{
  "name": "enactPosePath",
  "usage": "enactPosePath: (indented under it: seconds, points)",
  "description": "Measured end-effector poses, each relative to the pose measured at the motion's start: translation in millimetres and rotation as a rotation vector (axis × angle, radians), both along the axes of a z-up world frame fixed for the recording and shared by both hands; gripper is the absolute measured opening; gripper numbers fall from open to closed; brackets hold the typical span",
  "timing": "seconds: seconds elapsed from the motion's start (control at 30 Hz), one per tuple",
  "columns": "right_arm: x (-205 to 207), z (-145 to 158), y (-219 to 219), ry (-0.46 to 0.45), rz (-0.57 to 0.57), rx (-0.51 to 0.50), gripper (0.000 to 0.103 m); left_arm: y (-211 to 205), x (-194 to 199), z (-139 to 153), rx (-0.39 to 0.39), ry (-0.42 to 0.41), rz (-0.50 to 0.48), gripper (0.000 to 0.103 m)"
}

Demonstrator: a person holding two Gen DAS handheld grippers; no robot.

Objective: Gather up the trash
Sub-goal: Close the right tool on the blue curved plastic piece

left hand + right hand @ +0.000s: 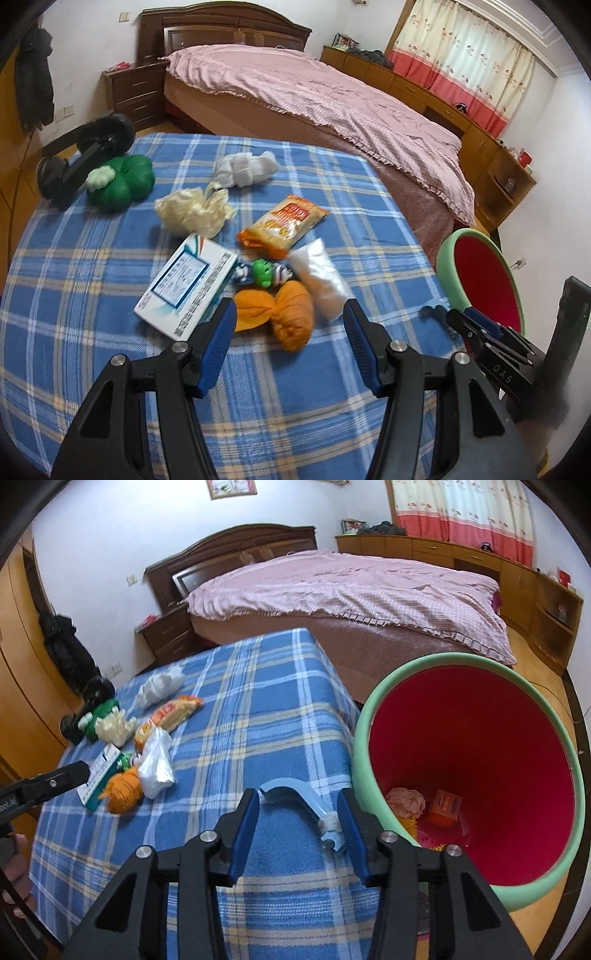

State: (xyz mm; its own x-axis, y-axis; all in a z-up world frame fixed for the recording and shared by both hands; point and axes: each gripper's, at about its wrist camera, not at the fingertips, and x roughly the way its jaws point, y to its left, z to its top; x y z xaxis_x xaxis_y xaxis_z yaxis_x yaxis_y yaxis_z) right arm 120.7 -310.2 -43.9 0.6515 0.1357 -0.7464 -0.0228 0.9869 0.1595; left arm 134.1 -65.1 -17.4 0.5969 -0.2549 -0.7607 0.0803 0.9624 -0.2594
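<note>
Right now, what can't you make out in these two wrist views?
- Bin contents: right wrist view shows a pink wad and orange box; the near wall hides the rest.
- White box print: left wrist view, too blurred to read.
- Small green toy: left wrist view, too small to identify.
- Blue plastic piece: right wrist view, its far end sits against the right claw; contact unclear.
- Left claw: open, above the orange bundle; height unclear.

Home bedroom; bed, nightstand, curtains
</note>
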Motion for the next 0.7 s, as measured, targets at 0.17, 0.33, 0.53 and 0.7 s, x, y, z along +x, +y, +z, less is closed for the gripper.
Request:
enactPosePath:
  seconds: [0.17, 0.33, 0.53, 0.7]
  points:
    - [2.0, -6.5, 2.3, 0.013, 0.005, -0.034, 0.044, 4.3, -2.3, -8.0, -0.008, 0.021, 0.004, 0.06]
    - [6.4, -9.9, -1.0, 0.021, 0.002, -0.043, 0.044, 1.4, -1.6, -13.3, -0.008, 0.034, -0.001, 0.06]
    - [8.8, -13.4, 1.9, 0.031, 0.008, -0.07, 0.042, -2.1, 1.1, -21.6, -0.002, 0.058, -0.005, 0.06]
    - [0.1, -17.6, 6.2, 0.063, 0.045, -0.005, 0.035, -3.6, 5.6, -26.3, 0.005, 0.067, -0.005, 0.06]
